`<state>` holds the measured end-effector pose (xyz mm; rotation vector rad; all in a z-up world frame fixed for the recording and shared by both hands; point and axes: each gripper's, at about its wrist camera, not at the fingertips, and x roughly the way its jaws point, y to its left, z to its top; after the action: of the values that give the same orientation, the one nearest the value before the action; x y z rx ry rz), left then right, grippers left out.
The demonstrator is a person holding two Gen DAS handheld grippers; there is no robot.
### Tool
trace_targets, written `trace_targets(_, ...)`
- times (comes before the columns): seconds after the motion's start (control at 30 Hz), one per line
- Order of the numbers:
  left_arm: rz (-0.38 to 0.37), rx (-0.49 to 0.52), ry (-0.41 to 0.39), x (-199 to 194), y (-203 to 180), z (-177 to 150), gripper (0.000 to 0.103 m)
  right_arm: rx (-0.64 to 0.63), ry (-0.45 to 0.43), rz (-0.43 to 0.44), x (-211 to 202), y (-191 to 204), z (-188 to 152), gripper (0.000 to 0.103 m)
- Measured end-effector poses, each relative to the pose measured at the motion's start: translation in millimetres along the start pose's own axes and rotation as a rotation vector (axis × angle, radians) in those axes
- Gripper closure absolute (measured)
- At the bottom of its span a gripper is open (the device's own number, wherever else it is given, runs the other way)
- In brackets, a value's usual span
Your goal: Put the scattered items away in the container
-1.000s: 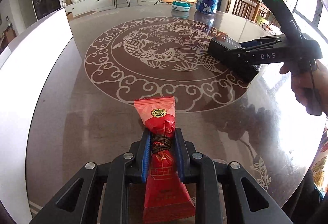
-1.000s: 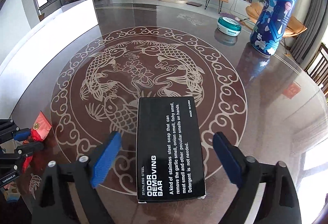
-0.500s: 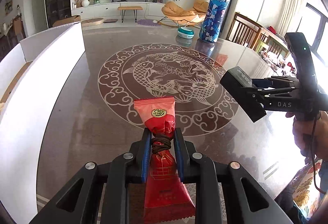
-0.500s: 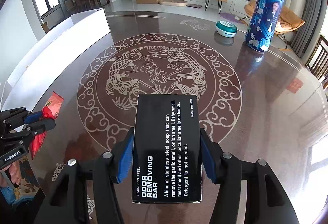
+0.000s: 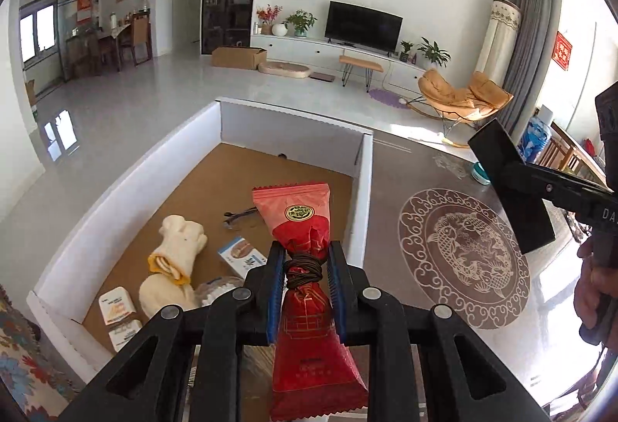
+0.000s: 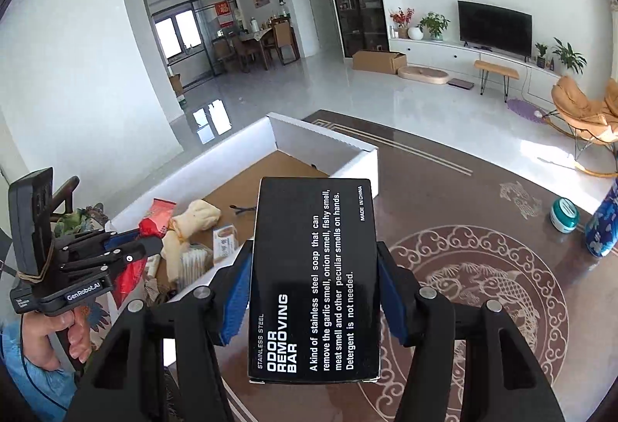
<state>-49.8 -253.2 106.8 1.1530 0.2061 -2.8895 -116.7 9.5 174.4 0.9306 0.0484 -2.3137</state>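
Blue pads of the left hand-held gripper pinch a red foil snack packet at its tied waist, above the white cardboard container's near end. At three o'clock, the right hand-held gripper clamps a black rectangular odor-bar box, half-spread, over the brown patterned bench.

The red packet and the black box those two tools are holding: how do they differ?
The red packet is soft, crinkly and narrow, pinched at a waist wound with dark cord; the black box is rigid, flat and wider, printed with white text. The left tool is shut nearly tight on the packet; the right tool stands wider around the box. Both are held clear of the table, near the white container.
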Motion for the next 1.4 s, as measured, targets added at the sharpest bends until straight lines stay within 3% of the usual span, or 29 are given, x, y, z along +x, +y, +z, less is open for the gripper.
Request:
trace_targets(0.13, 0.069, -0.058, 0.046, 21, 45, 2, 0.082, -0.044, 0.001, 0.098, 48, 65, 43, 0.044)
trace_targets(0.3, 0.092, -0.101, 0.108, 48, 66, -7, 0.082, -0.12, 0.06, 0.123, 120, 116, 57, 0.044)
trace_targets(0.53, 0.111, -0.097, 0.162, 77, 69, -12, 0.082, -0.113, 0.202, 0.055, 195, 112, 36, 0.044)
trace_targets(0.8, 0.113, -0.1, 0.188, 91, 67, -15, 0.08, -0.124, 0.239, 0.013, 227, 99, 27, 0.043)
trace_targets(0.87, 0.134, -0.107, 0.189, 91, 66, -15, 0.074, -0.131, 0.228, 0.006, 230, 101, 28, 0.03)
trace_targets(0.9, 0.149, -0.11, 0.184, 90, 66, -15, 0.058, -0.125, 0.217, 0.007, 230, 101, 29, 0.006)
trace_targets(0.93, 0.167, -0.115, 0.173, 88, 67, -15, 0.032, -0.114, 0.199, 0.004, 228, 100, 31, 0.0)
trace_targets(1.0, 0.209, -0.135, 0.131, 79, 67, -14, 0.006, -0.091, 0.17, -0.015, 223, 101, 35, 0.0)
trace_targets(1.2, 0.263, -0.216, 0.033, 50, 67, -6, 0.004, -0.07, 0.109, -0.055, 198, 95, 37, 0.0)
trace_targets(1.4, 0.306, -0.324, -0.015, 34, 68, -9, 0.0, -0.096, 0.132, -0.081, 188, 89, 24, 0.0)
